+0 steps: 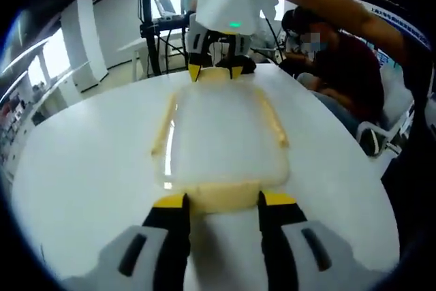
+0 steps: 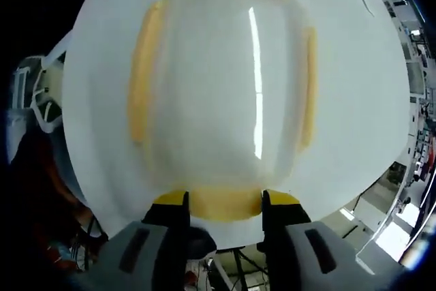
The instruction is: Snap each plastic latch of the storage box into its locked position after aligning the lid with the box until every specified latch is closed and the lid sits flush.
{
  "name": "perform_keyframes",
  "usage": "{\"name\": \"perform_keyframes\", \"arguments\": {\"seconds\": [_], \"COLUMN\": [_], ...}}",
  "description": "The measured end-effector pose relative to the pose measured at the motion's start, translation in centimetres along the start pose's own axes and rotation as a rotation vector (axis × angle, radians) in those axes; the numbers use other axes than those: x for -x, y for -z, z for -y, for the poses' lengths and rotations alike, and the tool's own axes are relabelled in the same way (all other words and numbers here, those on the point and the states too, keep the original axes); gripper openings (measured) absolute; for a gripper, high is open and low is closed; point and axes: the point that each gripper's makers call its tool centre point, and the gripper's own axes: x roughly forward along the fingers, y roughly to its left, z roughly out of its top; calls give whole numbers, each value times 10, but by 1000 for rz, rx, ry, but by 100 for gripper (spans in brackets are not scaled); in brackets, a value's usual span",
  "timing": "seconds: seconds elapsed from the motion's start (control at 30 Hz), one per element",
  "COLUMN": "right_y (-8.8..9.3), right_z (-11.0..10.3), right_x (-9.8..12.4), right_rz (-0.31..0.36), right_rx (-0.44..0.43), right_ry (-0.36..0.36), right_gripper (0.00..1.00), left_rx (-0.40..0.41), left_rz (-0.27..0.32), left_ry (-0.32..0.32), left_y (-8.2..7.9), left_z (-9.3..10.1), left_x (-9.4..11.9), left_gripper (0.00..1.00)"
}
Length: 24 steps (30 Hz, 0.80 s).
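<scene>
The storage box (image 1: pixel 225 138) sits on the round white table (image 1: pixel 82 168), its clear lid (image 2: pixel 225 80) in place and pale yellow latches along all four sides. The left tongs (image 1: pixel 223 204) straddle the near end latch (image 1: pixel 223 197), jaws parted to either side of it, clamping nothing. The right tongs (image 2: pixel 225 202) stand likewise at the opposite end, open astride the end latch (image 2: pixel 226 204) there; they also appear at the far end of the box in the left gripper view. The long side latches (image 2: pixel 139 80) look to lie against the box walls, though whether they are fully snapped cannot be told. Risks noted: pressing one end latch while the lid is not seated square could rock the lid up at the other end and leave it short of flush; uneven pressure from the two ends could slide the light box across the smooth table; a jaw tip slipping off the glossy latch could miss the snap altogether. A seated person (image 1: pixel 340 52) is near the far edge of the table, within reach of a sliding box
</scene>
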Motion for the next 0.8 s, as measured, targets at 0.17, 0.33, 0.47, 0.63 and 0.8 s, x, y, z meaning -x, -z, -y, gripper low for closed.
{"name": "perform_keyframes", "arguments": {"seconds": [0.17,0.33,0.47,0.63,0.8], "right_y": [0,1,2,2,2], "right_z": [-2,-2,-2,0,4], "right_x": [-1,-2,-2,-3,-3], "right_rz": [23,49,71,92,106], "right_rx": [-11,-20,-26,-31,-25], "right_ry": [3,4,3,2,-4], "right_gripper": [40,40,39,39,39], "left_rx": [12,21,25,30,32], "left_rz": [8,46,57,75,88], "left_ry": [-11,-18,-19,-20,-20], "left_y": [1,0,-1,-2,-2], "left_z": [0,0,-2,-6,-8], "left_x": [-2,-3,-3,-4,-5], "left_gripper": [39,38,38,38,38]}}
